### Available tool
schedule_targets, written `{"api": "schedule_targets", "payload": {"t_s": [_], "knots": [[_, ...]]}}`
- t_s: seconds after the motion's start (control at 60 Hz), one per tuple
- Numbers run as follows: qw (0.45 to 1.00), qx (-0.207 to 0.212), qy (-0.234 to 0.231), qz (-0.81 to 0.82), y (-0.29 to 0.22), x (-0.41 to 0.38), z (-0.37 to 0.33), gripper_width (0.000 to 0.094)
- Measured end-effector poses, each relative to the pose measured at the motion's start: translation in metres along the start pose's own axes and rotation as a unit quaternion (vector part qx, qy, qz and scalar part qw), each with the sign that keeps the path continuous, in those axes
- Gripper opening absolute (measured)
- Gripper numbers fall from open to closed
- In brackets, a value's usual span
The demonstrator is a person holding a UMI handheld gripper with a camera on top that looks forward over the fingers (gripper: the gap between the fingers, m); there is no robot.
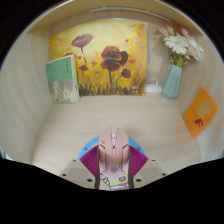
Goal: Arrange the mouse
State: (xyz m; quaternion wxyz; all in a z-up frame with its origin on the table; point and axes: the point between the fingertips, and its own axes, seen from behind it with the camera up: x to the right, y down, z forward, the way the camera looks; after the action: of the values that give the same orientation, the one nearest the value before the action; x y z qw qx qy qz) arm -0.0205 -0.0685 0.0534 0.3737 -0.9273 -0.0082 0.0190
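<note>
One pale pink, smooth-shelled plastic computer mouse [113,152], pinched between the two purple-padded fingers of the tongs [112,163], pads pressed against its flanks and its nose pointed forward. Held low over a light wooden tabletop [80,125], though whether touching or just clear of it could not be told. Backed by a yellow painting of dark red flowers [100,58], a green-covered book [62,79] stood beside it, a pale blue vase of pink and white flowers [174,75] off to the other side, an orange card [201,110] lying nearer. Judged light and rigid, its glossy curved shell likely slippery; best gripped across the narrow waist at mid-body, squarely, clear of the buttons and wheel.
</note>
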Motion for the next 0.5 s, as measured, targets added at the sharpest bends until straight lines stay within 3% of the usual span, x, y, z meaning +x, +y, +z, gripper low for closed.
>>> {"api": "schedule_targets", "payload": {"t_s": [0.15,0.317,0.5], "knots": [[0.999,-0.039,0.008,0.009,0.049,0.002,0.021,0.0379],[0.999,-0.042,0.011,0.01,0.062,0.005,0.027,0.0393],[0.999,-0.045,0.011,-0.013,0.068,0.007,0.031,0.0522]]}}
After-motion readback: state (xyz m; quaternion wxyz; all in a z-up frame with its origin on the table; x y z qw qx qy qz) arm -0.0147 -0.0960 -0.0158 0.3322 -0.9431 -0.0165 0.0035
